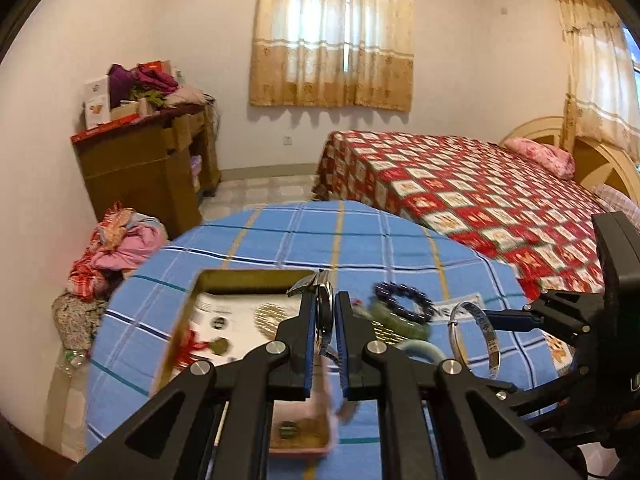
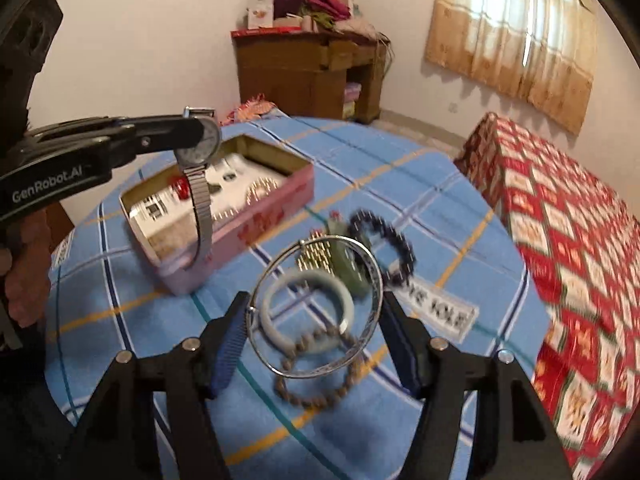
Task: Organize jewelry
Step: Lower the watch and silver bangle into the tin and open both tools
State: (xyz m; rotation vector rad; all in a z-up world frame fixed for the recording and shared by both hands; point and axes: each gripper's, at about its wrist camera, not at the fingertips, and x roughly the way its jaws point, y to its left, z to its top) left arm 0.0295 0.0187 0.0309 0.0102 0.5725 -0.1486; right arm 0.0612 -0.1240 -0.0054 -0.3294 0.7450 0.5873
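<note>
My left gripper (image 1: 325, 312) is shut on a silver wristwatch (image 1: 325, 308) and holds it in the air above the pink tin box (image 1: 192, 300). In the right wrist view the watch (image 2: 199, 148) hangs by its metal strap over the box (image 2: 256, 228). My right gripper (image 2: 314, 312) is shut on a thin silver bangle (image 2: 372, 276) and holds it upright above the table. The bangle also shows in the left wrist view (image 1: 490, 330). A pale jade bangle (image 2: 344, 300), a green bangle (image 2: 352, 272), a dark bead bracelet (image 2: 400, 248) and a brown bead bracelet (image 2: 316, 400) lie on the cloth.
A round table with a blue checked cloth (image 2: 400, 184) carries everything. The box holds a card, a red item (image 2: 183, 191) and a gold piece (image 2: 262, 190). A bed with a red quilt (image 2: 568, 240) stands to the right. A wooden cabinet (image 2: 304, 72) stands behind.
</note>
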